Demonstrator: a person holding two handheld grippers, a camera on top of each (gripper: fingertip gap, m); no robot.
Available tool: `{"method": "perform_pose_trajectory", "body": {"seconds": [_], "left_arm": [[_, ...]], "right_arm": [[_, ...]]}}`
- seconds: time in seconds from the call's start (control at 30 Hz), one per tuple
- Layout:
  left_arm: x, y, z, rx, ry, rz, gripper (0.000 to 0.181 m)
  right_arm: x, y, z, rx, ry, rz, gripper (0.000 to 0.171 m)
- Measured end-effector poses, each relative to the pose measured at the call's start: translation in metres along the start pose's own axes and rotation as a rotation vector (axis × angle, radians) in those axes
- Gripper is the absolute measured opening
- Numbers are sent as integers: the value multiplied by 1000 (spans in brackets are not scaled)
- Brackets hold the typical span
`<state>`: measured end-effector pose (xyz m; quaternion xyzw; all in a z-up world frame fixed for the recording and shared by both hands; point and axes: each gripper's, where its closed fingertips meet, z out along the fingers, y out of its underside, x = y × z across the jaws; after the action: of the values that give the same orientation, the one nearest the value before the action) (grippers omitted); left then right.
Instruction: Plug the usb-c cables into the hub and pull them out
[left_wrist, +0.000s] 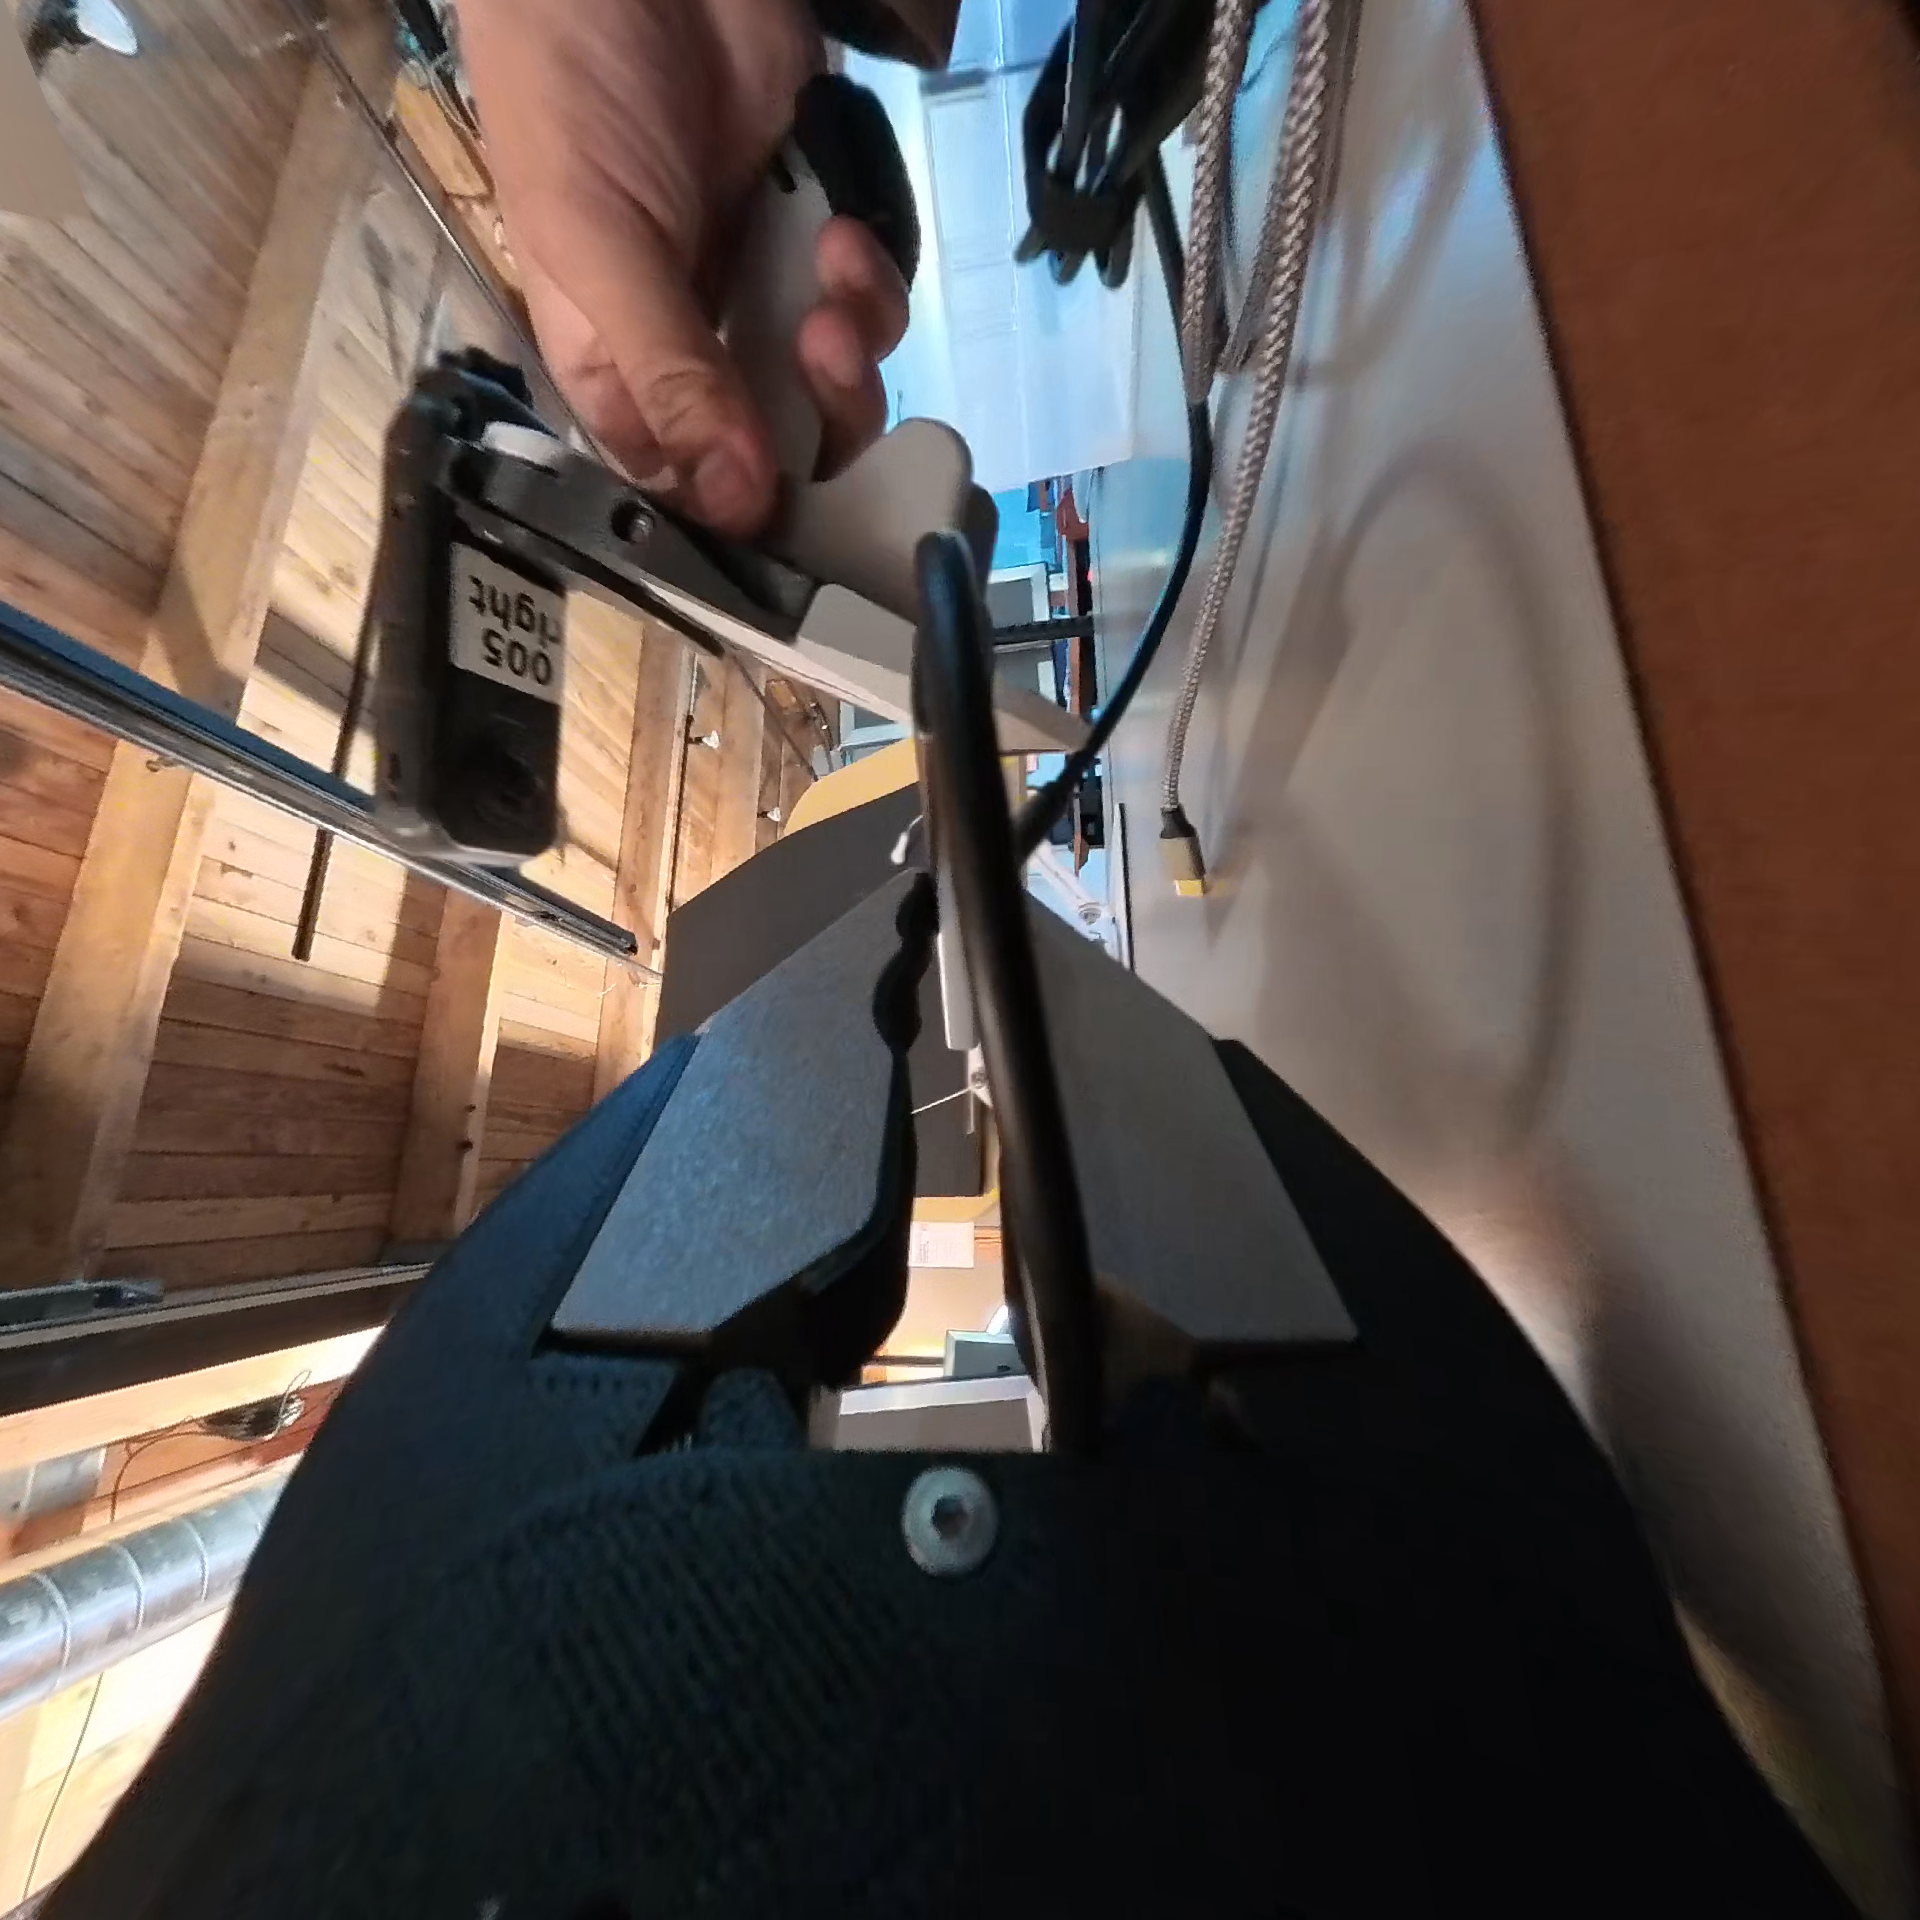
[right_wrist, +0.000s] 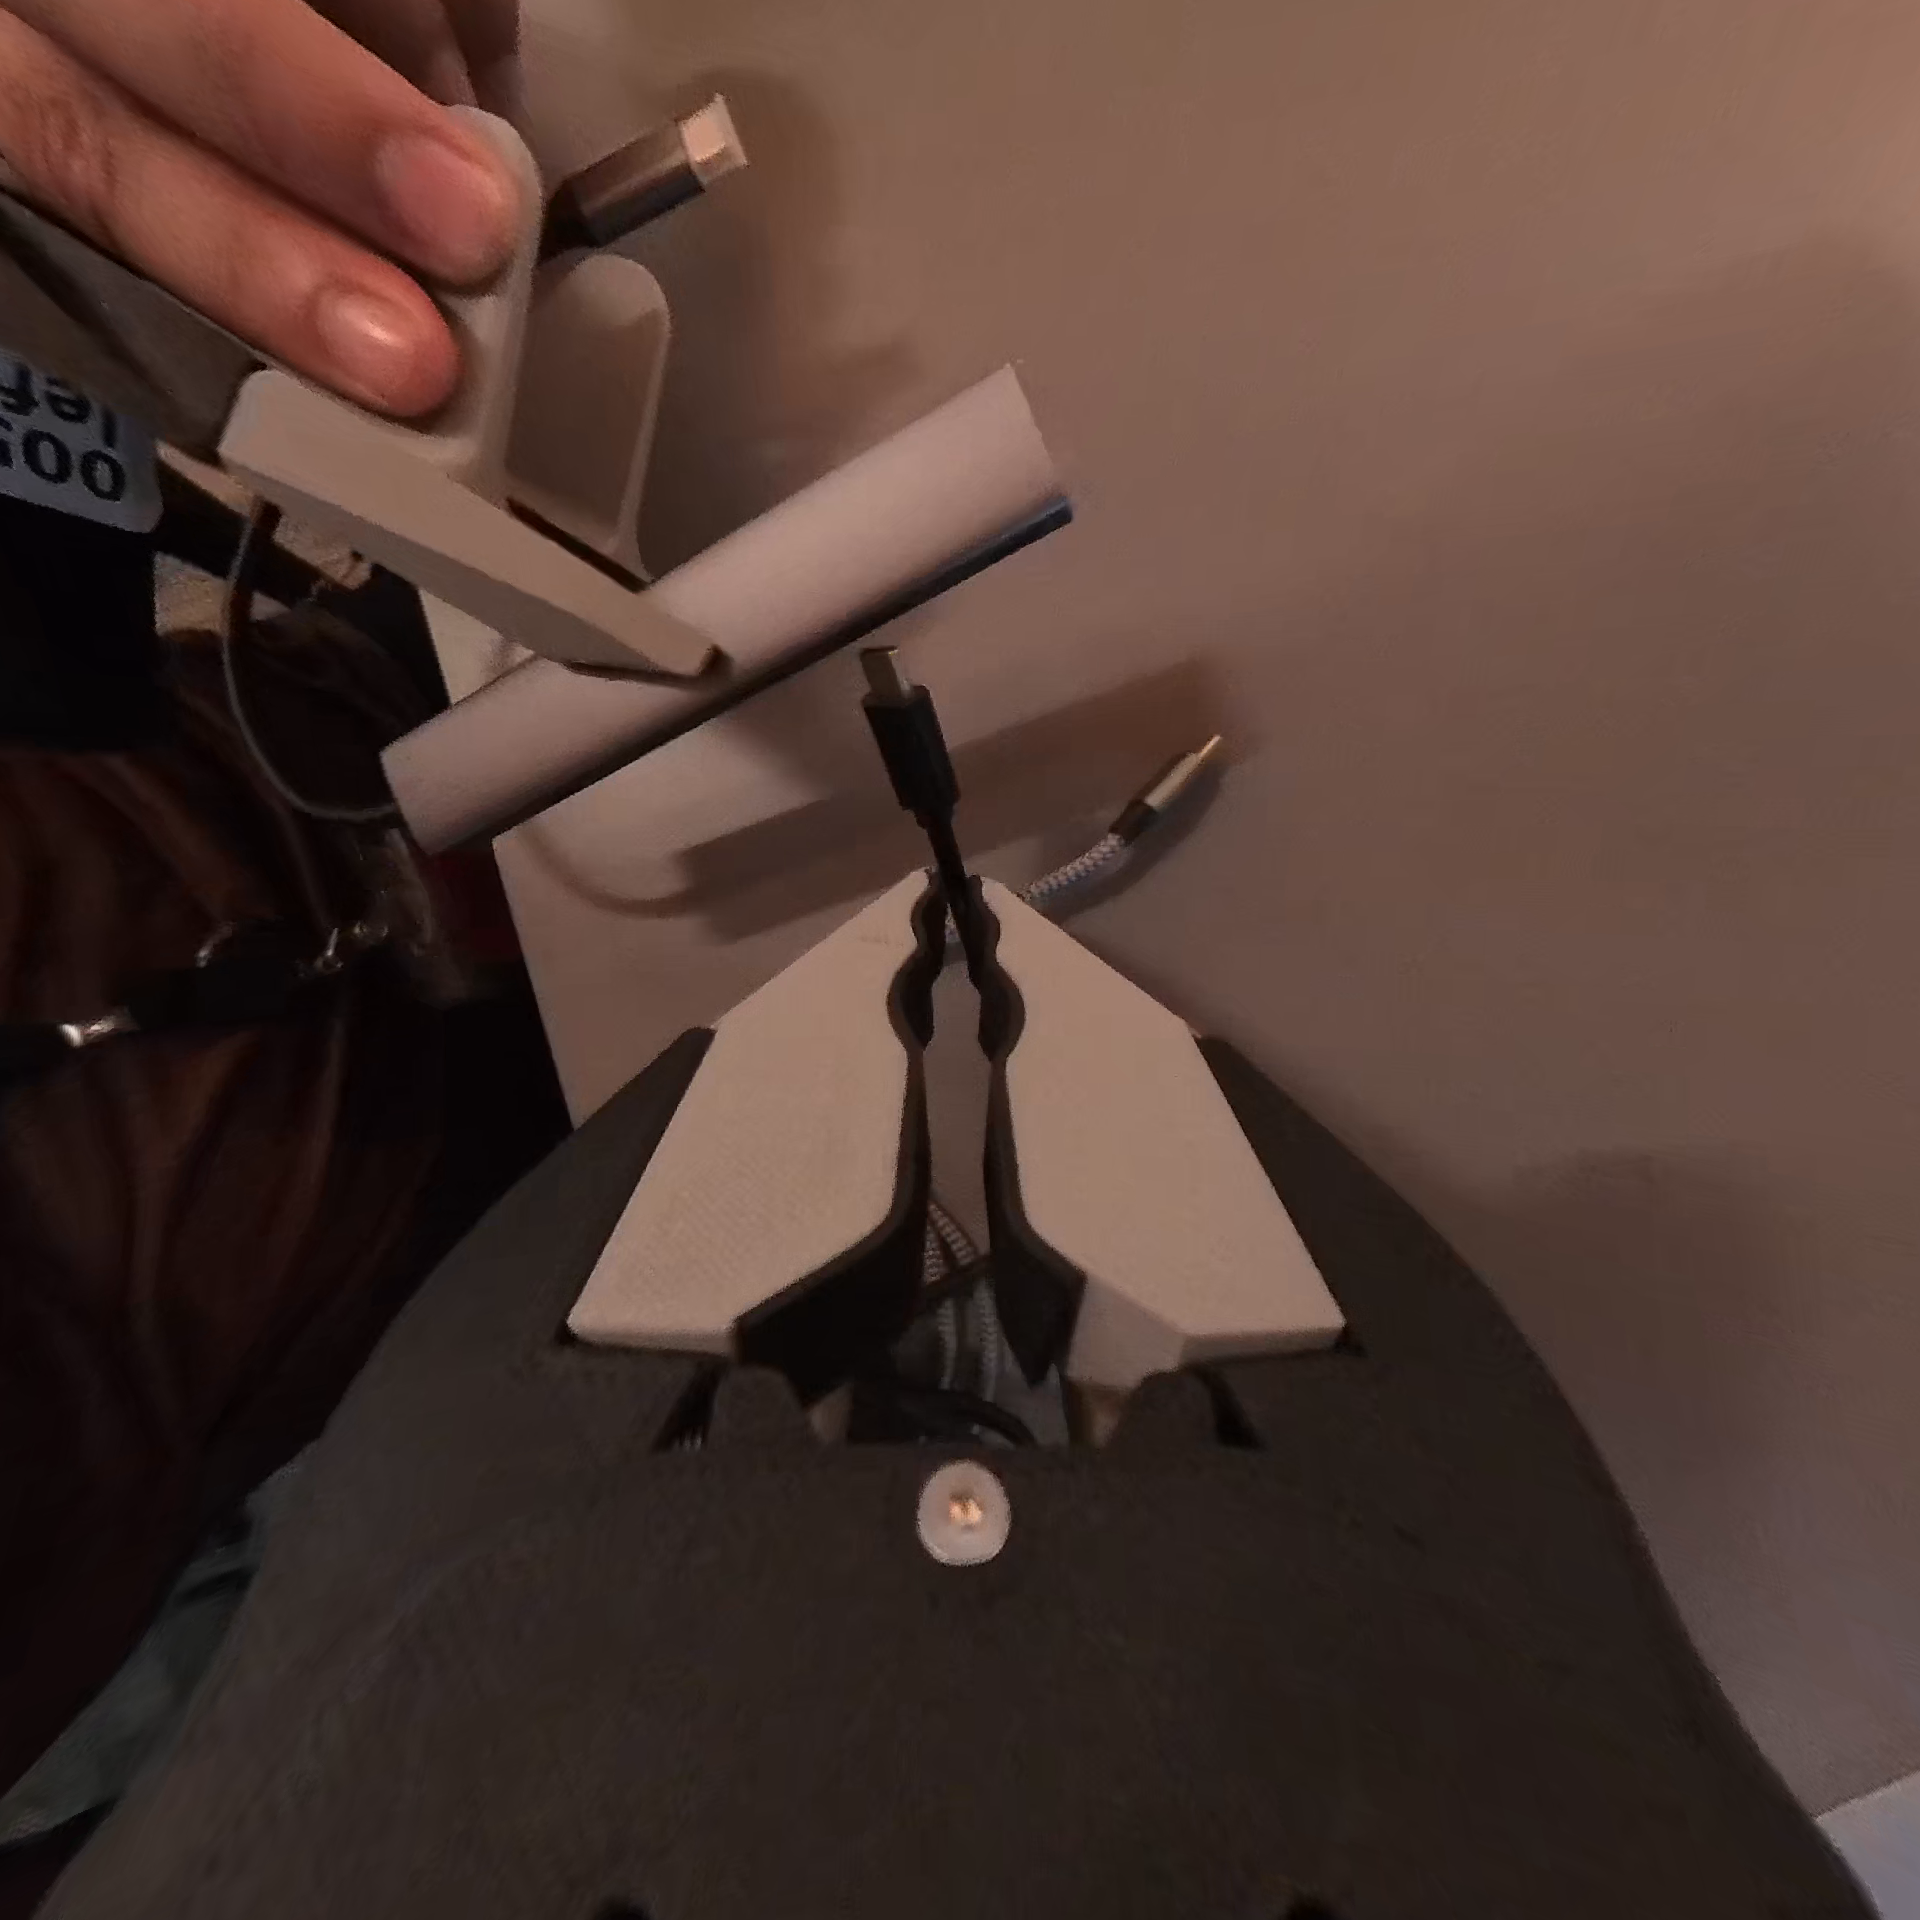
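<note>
Right gripper (right_wrist: 954, 914) pinches black cable (right_wrist: 914, 743), plug just below hub (right_wrist: 727, 613) | left gripper (left_wrist: 961, 935) clamps hub | braided cable (right_wrist: 1153, 821) beyond hub

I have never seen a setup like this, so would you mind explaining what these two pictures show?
There is no robot here: a person holds a two-finger gripper in each hand, and each gripper carries a camera looking along its fingers. The left wrist view looks out from the left gripper, which is clamped on the hub, seen edge-on there. The right wrist view looks out from the right gripper, which pinches a black cable. Its plug points at the hub's dark edge but is not yet in. A braided cable lies loose on the pale table.
</note>
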<state>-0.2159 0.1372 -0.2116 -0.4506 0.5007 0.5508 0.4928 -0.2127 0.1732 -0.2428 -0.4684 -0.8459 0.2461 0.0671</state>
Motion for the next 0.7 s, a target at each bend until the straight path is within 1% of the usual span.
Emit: {"method": "perform_pose_trajectory", "body": {"seconds": [0.13,0.27,0.37,0.5,0.57,0.6,0.63,0.67,0.7], "left_arm": [[-7,2,-1,12,-25,-28,8],[-7,5,-2,47,3,-120,8],[1,14,2,28,41,-131,9],[11,22,6,-4,110,-215,9],[5,26,6,-15,90,-265,9],[0,27,6,-16,75,-301,8],[-5,29,6,-15,58,-337,9],[-11,30,5,-12,39,-369,8],[-15,30,5,-3,25,-400,8]], "right_arm": [[10,-4,2,-38,-51,11,0],[14,-14,1,-7,-118,9,0],[24,-13,-1,27,-35,-25,0],[39,-13,-13,142,86,-96,0],[45,-17,-26,224,132,-122,13],[43,-23,-33,281,119,-138,16],[38,-32,-37,346,84,-154,24],[30,-40,-39,403,40,-167,36],[22,-48,-39,439,-1,-182,41]]}}
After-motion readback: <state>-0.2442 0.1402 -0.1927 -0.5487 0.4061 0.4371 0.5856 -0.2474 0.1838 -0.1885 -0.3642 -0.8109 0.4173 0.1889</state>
